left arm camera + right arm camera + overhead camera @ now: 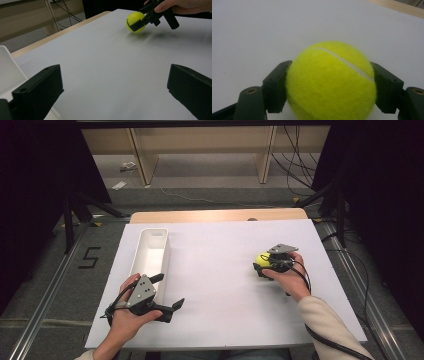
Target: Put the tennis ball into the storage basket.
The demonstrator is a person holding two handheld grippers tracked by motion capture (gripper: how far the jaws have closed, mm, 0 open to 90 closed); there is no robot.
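- My left gripper (167, 292) sits nearest me, at the near left part of the white tabletop (220, 270), with my left hand (127, 312) wrapped round its body and the grey three-cornered plate on top
- Its two black jaws stand wide apart with nothing between them (in the left gripper view they frame bare white surface on either side)
- Just beyond that gripper, along the left side of the tabletop, stands the long white bin (150, 251), its length running away from me; in the left gripper view a pale corner of it shows beside the jaw at the left edge
- Across the table, on the right and a little farther off, my right hand (292, 277) holds my right gripper (262, 265)
- That gripper's jaws are clamped on the yellow-green tennis ball (331, 82), one black pad pressed to each side of it, its white seam curving across the top
- In the left gripper view the ball sits low at the white surface, with a soft shadow under it; whether it touches I cannot tell
- Farthest off, the wooden table edge (217, 215) shows past the white top, then grey floor and pale wooden shelf frames (200, 150)
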